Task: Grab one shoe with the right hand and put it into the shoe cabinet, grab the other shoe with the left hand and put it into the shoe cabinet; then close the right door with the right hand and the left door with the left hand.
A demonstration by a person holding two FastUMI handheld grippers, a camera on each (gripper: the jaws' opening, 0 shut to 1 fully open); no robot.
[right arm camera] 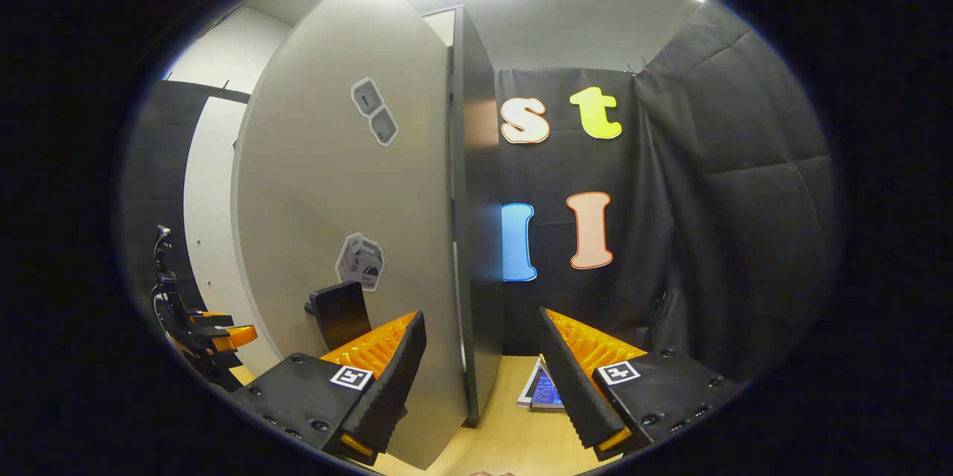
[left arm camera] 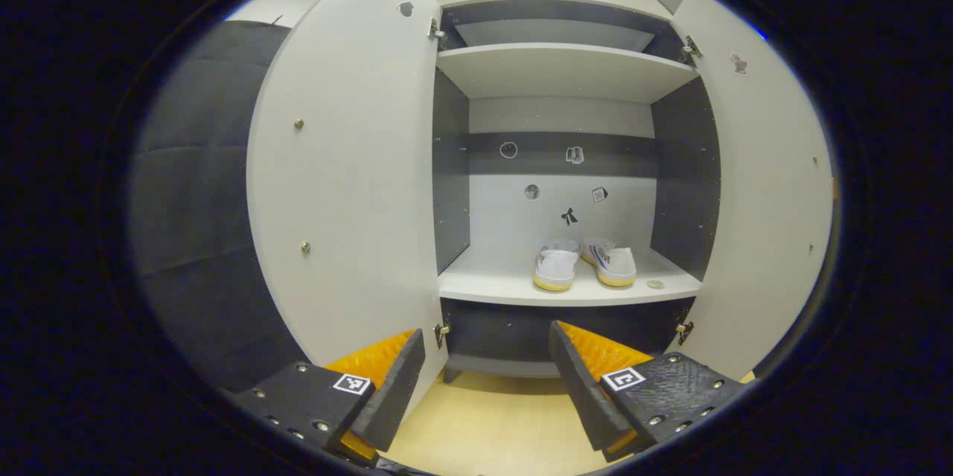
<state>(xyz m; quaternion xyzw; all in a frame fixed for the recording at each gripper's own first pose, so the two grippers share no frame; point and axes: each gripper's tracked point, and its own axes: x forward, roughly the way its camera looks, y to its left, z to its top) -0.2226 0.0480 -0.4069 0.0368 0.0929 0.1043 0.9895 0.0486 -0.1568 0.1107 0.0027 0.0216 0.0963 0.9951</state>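
Left gripper view is showing 2 shoes sitting side by side on the shoe cabinet's lower shelf, both doors standing open, left gripper jaws spread, holding nothing. Right gripper view is facing the right door's outer face, stickers unreadable, right gripper jaws spread, straddling its edge.

The stickers on the cabinet's back wall are too small to make out. The right door hides the cabinet interior; a flat item on the floor sits half hidden behind a finger
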